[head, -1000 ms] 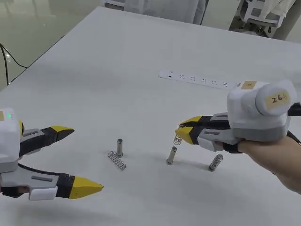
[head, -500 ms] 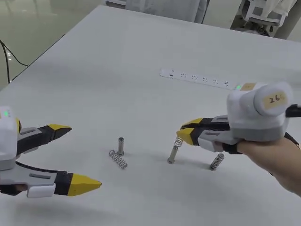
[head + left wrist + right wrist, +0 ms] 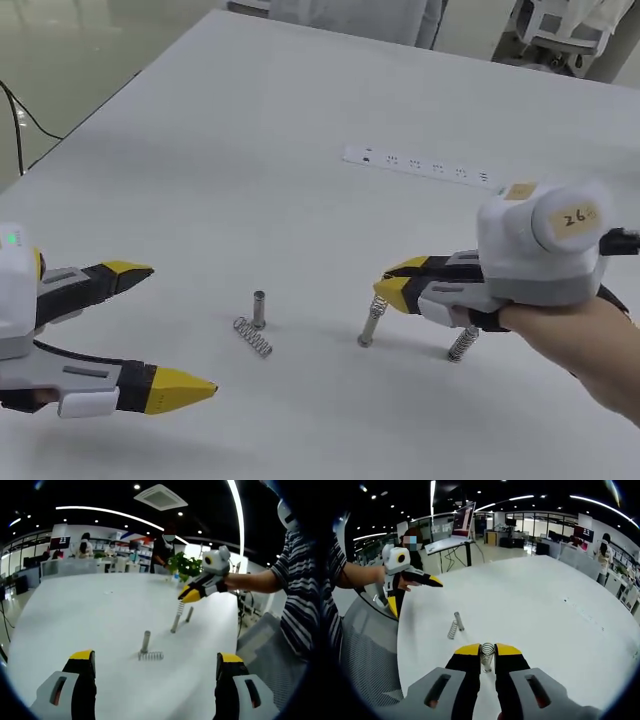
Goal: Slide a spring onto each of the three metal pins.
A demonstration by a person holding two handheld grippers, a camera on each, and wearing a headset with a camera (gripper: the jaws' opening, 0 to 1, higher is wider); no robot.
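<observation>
Spring [image 3: 378, 307] clamped in the right gripper [image 3: 390, 283], level with the tilted middle pin's [image 3: 367, 332] tip a second ago, is now apparently sliding onto it on the desk [image 3: 300, 150], while the left gripper [image 3: 180, 328] is waiting, jaws apart.

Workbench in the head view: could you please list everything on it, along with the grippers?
table: one, white, under everything.
power strip: one, white, far side of the table.
upright pin: one, silver, centre-left.
leaning pin: one, silver, centre, below the right gripper's tips.
loose spring: one, silver, lying beside the upright pin.
held spring: one, silver, at the leaning pin's top.
third spring: one, silver, tilted, right; it seems to sit around a pin.
left gripper: one, white and black, yellow-tipped fingers apart, lower left.
right gripper: one, same colours, shut on the held spring.
hand: one, holding the right gripper.
</observation>
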